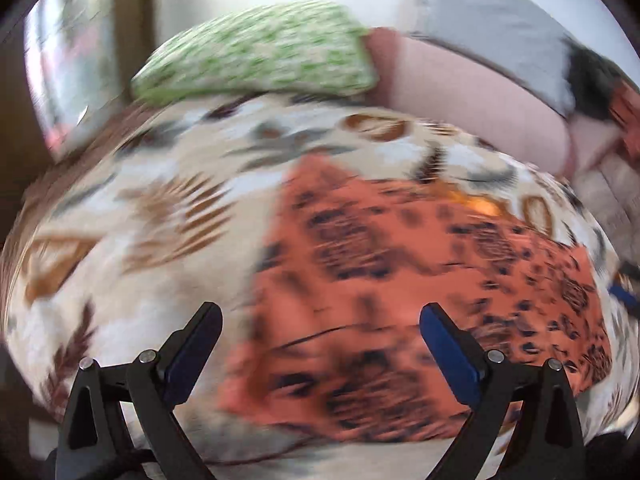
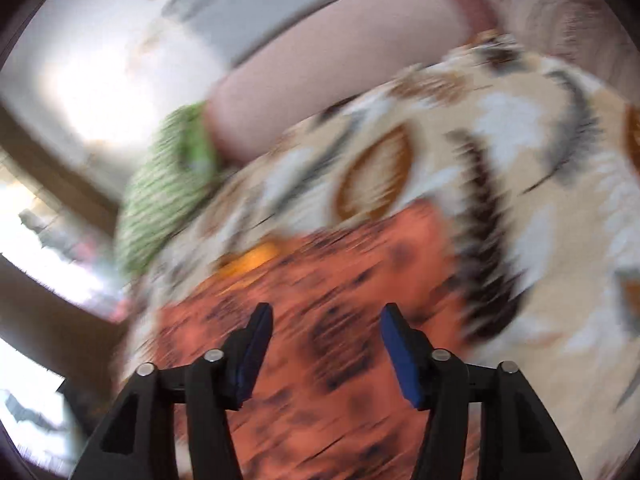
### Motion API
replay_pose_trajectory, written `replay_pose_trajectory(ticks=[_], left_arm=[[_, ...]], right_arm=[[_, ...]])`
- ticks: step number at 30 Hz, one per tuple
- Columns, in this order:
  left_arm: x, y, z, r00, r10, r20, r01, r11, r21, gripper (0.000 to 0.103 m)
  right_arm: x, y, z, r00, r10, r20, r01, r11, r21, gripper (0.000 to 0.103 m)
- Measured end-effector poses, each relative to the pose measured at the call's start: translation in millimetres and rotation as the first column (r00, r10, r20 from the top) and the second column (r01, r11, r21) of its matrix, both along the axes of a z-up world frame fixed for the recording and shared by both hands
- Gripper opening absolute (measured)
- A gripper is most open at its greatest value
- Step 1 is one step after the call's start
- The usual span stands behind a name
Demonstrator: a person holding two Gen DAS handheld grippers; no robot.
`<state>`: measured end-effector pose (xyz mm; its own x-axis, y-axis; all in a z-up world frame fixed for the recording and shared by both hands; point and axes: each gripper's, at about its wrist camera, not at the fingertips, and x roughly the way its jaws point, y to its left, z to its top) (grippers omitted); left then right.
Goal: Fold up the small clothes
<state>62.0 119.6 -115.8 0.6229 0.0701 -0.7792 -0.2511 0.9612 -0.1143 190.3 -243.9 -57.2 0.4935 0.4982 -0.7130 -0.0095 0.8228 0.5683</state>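
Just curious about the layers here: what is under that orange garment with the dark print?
The orange dark-printed garment lies on a cream bedspread with brown and grey leaf patterns. Whatever lies beneath the garment's middle is covered.

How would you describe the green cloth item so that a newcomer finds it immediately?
Start from the big bedspread, cream with brown leaves. At its far edge, beside a plain pink cushion, lies the green cloth item. It alone is green and white with a fine pattern; the orange garment nearer the grippers has dark spots.
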Motion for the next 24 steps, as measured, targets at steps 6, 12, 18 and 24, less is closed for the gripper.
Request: replay_pose_trajectory(ticks=[6,12,18,24], left_arm=[[-10.5,42.6,-36.4,0.988,0.000,-0.157,-0.029,0.982,-0.187,0.021],[-10.5,46.1,-30.8,0.980,-0.024,-0.199,-0.020,0.976,-0.217,0.023],[22.8,37.6,41.6,0.996,-0.085,0.036,0.088,0.992,-0.090,0.078],[129.7,40.5,-0.1,0.983,-0.154,-0.100,0.151,0.988,-0.042,0.074]], right_arm=[[-15.6,20.7,-69.1,0.986,-0.002,-0.169,0.000,1.000,-0.014,0.071],[-16.3,10.9,-70.9,0.987,-0.040,-0.156,0.049,0.997,0.054,0.071],[-23.2,3.0,-65.3,0.992,-0.021,-0.127,0.027,0.998,0.052,0.071],[-22.1,0.3,-68.1,0.993,-0.010,-0.117,0.022,0.995,0.100,0.072]])
